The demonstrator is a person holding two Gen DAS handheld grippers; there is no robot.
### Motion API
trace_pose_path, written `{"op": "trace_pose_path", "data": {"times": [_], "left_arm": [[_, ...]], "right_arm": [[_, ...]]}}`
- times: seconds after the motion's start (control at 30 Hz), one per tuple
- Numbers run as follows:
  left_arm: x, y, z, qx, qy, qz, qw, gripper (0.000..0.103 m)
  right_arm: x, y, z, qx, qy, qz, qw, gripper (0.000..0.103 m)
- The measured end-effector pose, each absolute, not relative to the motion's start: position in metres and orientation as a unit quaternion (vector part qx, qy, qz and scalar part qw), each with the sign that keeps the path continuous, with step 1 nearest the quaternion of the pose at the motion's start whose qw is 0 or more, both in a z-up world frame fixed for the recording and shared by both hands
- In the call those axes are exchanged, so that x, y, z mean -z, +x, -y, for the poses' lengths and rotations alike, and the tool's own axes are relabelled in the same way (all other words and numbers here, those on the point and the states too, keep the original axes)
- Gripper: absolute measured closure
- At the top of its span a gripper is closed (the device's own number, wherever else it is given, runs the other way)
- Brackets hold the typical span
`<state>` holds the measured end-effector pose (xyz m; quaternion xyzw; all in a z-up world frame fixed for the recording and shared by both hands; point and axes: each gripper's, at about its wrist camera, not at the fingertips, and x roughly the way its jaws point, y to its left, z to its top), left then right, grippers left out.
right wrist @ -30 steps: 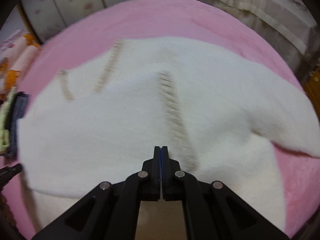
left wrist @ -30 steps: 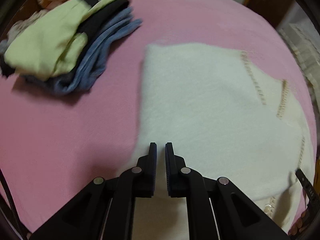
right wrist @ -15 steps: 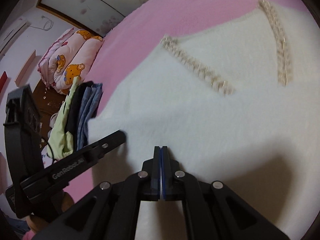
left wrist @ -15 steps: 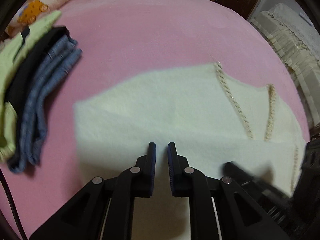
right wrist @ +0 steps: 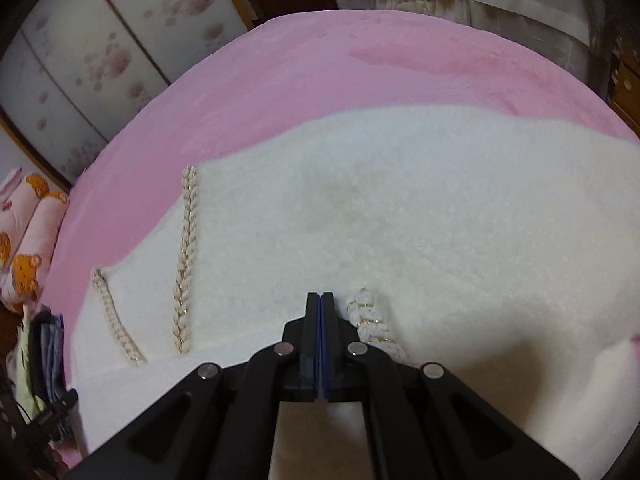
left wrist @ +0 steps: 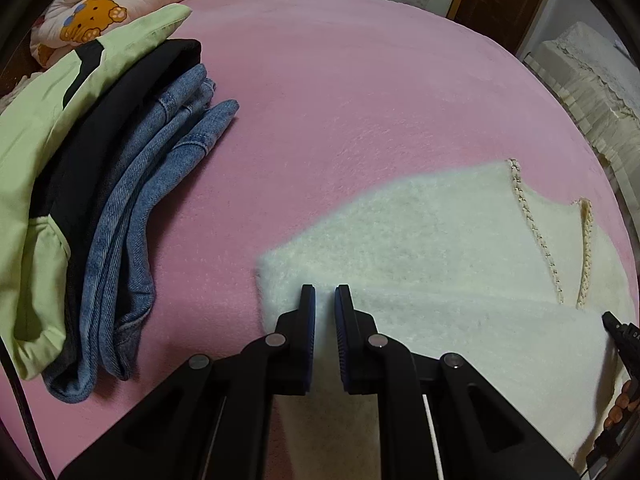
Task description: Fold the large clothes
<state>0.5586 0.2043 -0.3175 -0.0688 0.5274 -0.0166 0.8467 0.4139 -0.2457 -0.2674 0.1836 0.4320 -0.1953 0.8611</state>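
At nine o'clock a folded clothes pile (left wrist: 100,200) is sitting on the pink bed (left wrist: 340,100). The left gripper (left wrist: 324,296) is hovering slightly parted over the cream sweater (left wrist: 440,260), gripping nothing. The right gripper (right wrist: 320,300) is pressed closed over the sweater's middle; whether it's pinching fabric, I cannot tell.

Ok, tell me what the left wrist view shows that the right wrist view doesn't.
Only the left wrist view shows the left claw, slightly open over the white sweater's corner, and the green garment topping the pile. Only the right wrist view shows the right claw, shut, and the wardrobe doors. Both show the sweater, its braided trim, folded jeans and pink blanket.
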Motion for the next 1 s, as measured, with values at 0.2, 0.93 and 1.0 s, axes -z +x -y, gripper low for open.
{"op": "trace_pose_path", "data": {"times": [0.2, 0.93, 1.0], "left_arm": [[0.297, 0.545, -0.185, 0.022, -0.005, -0.519, 0.854, 0.093], [0.253, 0.314, -0.007, 0.057, -0.007, -0.635, 0.771, 0.029], [0.249, 0.303, 0.017, 0.057, -0.011, -0.644, 0.763, 0.029]], "right_arm": [[0.251, 0.413, 0.213, 0.197, 0.142, -0.430, 0.869, 0.103], [0.231, 0.194, 0.184, 0.006, 0.254, -0.530, 0.809, 0.100], [0.227, 0.180, 0.205, -0.004, 0.274, -0.539, 0.796, 0.098]]}}
